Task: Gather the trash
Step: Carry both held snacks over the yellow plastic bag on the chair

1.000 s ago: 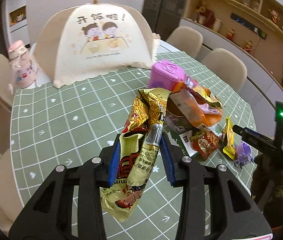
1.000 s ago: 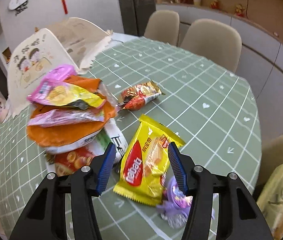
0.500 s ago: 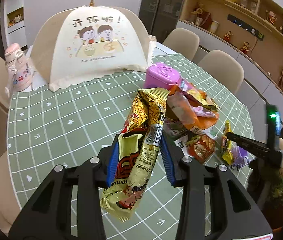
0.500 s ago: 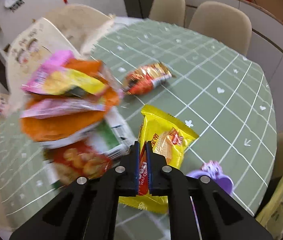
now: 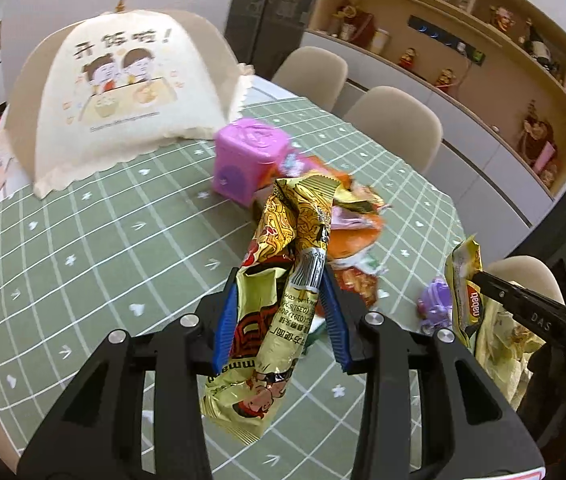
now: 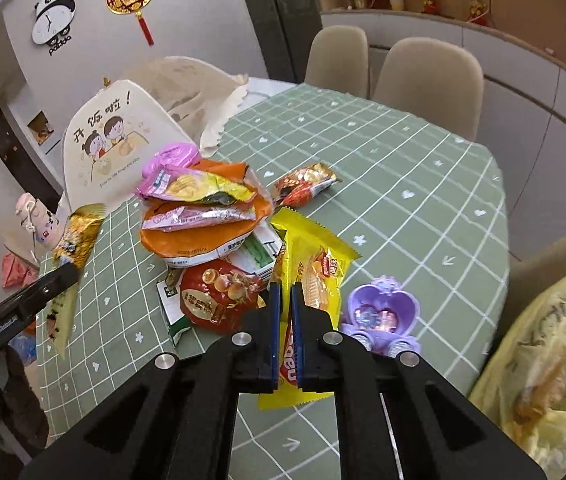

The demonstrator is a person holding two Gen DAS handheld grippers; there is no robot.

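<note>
Two grippers each pinch a wrapper. Left fingers (image 5: 281, 320) hold a crinkled gold noodle packet (image 5: 283, 280), its long axis pointing forward. Right fingers (image 6: 286, 326) clamp a long yellow wafer wrapper (image 6: 315, 268) lengthwise above the green checked surface (image 6: 403, 208).

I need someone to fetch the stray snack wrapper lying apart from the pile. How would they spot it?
On the round table with the green grid-pattern cloth, find the heap topped by the crumpled orange bag. Just beyond it, toward the beige chairs, lies the small red-and-gold foil wrapper, flat on bare cloth, apart from the heap.
</note>
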